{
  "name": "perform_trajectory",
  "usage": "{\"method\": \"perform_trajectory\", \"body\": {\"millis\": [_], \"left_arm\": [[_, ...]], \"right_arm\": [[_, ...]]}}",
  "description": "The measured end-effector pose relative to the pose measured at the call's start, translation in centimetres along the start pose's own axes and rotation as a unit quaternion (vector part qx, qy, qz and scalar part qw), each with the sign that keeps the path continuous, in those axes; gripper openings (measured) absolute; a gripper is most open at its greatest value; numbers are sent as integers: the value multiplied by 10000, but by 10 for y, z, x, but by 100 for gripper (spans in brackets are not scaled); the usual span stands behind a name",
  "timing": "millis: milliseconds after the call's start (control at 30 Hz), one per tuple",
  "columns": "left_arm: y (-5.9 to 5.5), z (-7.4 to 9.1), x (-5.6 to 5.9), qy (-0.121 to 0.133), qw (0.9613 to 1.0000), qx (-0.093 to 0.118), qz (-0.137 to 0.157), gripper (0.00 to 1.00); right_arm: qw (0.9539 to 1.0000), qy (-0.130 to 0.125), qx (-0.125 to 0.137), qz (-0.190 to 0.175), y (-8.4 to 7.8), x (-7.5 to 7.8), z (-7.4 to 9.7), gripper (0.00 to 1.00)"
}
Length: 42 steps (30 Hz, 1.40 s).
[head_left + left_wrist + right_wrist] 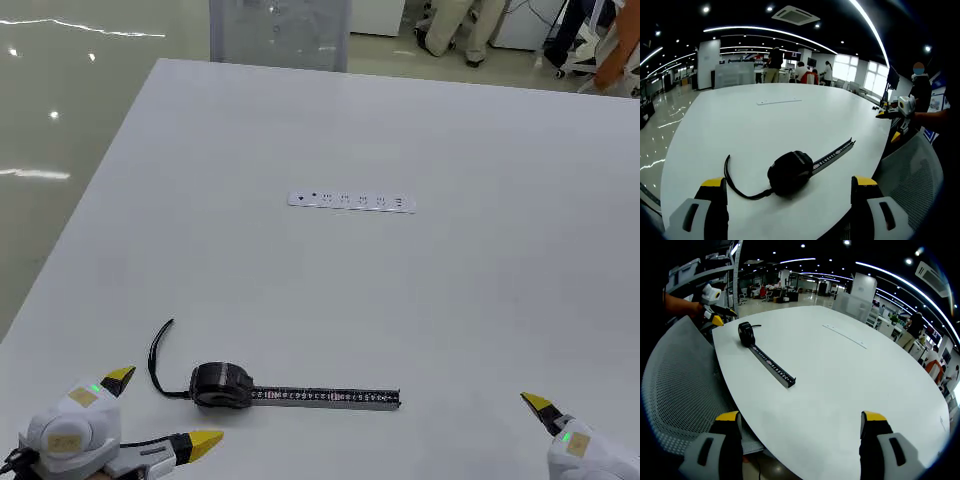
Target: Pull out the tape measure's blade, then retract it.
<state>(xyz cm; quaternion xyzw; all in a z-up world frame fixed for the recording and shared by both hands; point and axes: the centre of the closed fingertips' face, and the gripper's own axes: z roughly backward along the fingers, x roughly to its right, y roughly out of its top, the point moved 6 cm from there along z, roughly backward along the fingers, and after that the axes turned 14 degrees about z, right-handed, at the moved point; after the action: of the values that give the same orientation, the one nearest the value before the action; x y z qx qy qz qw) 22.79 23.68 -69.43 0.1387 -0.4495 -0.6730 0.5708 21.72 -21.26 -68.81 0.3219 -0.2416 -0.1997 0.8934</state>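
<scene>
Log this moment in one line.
tape measure: on table, blade out | left gripper: open, beside it | right gripper: open, apart

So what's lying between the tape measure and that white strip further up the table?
Nothing; the head view shows bare tabletop between the tape measure and the white power strip.

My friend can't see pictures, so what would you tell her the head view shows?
A black tape measure lies on a white table, its blade partly pulled out to the right. The open left tool is beside it at bottom left, the right tool at bottom right, and a white power strip lies farther back.
</scene>
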Motion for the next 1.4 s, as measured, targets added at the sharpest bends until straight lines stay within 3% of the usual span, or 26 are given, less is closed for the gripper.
{"method": "perform_trajectory", "body": {"millis": [100, 167, 300, 367, 500, 867, 1100, 1400], "left_arm": [[1, -5, 2, 170, 9998, -87, -37, 100], [3, -8, 8, 75, 9999, -97, 73, 100], [2, -14, 14, 212, 9995, -240, -14, 100], [2, -16, 12, 482, 9985, -249, 102, 100], [4, -22, 16, 614, 9972, -173, 393, 100], [-3, -40, 31, 614, 9972, -169, 398, 100], [-7, -49, 24, 899, 9933, -261, 675, 100], [-8, -59, 17, 1309, 9876, -2, 870, 100]], "right_arm": [[9999, 58, 5, 137, 4, 0, -1, 100], [9997, 115, -31, 207, 6, 1, -3, 100], [9992, 183, -67, 336, 11, 5, -6, 100], [9989, 229, -79, 409, 15, 7, -7, 100], [9980, 305, -95, 542, 20, 11, -11, 99], [9934, 628, -124, 950, 39, 12, -24, 95], [9890, 839, -113, 1210, 52, 16, -35, 94], [9813, 1111, -209, 1560, 59, 28, -50, 91]]}}
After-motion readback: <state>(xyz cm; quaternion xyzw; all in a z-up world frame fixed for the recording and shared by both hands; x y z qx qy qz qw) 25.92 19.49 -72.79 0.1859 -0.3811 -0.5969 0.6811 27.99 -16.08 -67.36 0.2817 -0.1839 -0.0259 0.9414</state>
